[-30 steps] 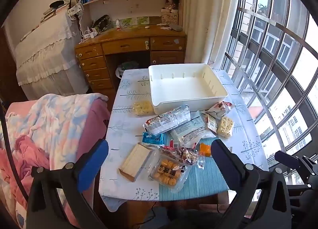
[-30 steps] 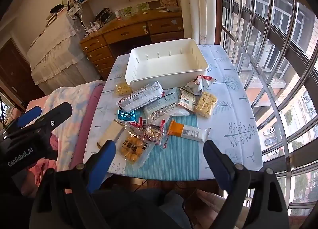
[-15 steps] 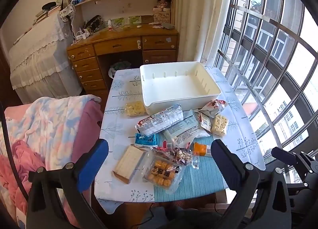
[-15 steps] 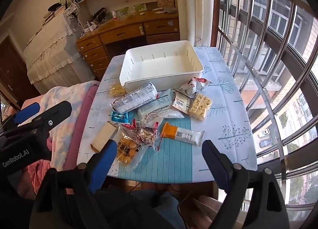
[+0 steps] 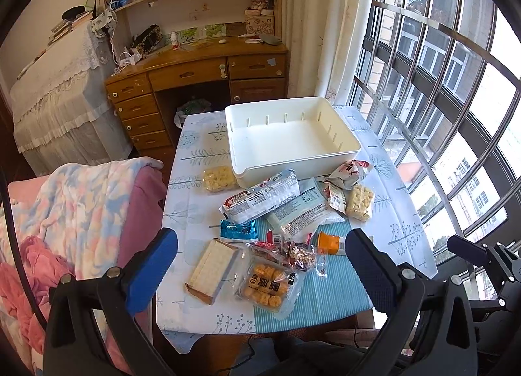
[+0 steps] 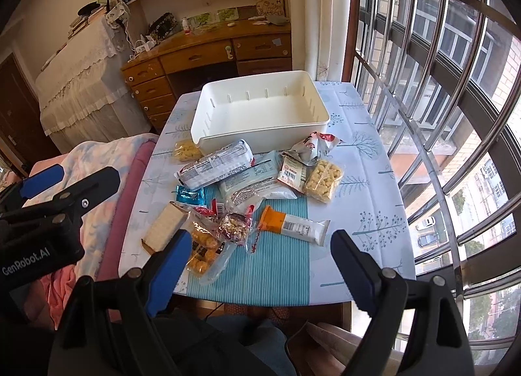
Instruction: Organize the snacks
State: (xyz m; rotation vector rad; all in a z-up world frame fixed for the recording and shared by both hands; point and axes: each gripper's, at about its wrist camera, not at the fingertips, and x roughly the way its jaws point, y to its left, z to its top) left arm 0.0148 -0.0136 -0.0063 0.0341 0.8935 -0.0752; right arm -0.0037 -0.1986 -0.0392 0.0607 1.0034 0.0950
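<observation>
Landmark: white rectangular plastic bin (image 6: 260, 108), empty, at the far end of the surface (image 6: 368, 187), a small table under a pale tree-print cloth with a teal striped mat at its near end.

Snacks, placed relative to the bin:
- Silver-and-red long biscuit pack (image 6: 216, 164), touching the bin's near wall.
- Small clear bag of yellow puffs (image 6: 186, 151), just beside the bin's near left corner.
- Crumpled red-and-white wrapper (image 6: 314, 144), at the bin's near right corner.
- Clear pack of pale cracker pieces (image 6: 323, 179) with a white labelled sachet against it, nearer than that wrapper.
- Pale blue flat pouch (image 6: 252, 185), under the biscuit pack's near edge.
- Blue foil sachet (image 6: 190, 195), nearer than the biscuit pack's left end.
- Tan wafer block (image 6: 164, 227), clear tray of round golden biscuits (image 6: 203, 252), small clear nut bag (image 6: 233, 227) and orange-and-white bar (image 6: 293, 226), farthest from the bin, on or beside the mat.

Left gripper (image 5: 260, 265): fingers apart, empty, above the near edge, over the wafer block and biscuit tray.
Right gripper (image 6: 260, 265): fingers wide apart, empty, above the near edge; the bar lies just beyond its gap.

Change from earlier frames: snacks and bin unmoved; the left view has shifted slightly, showing more of the bookshelf behind the bin.
</observation>
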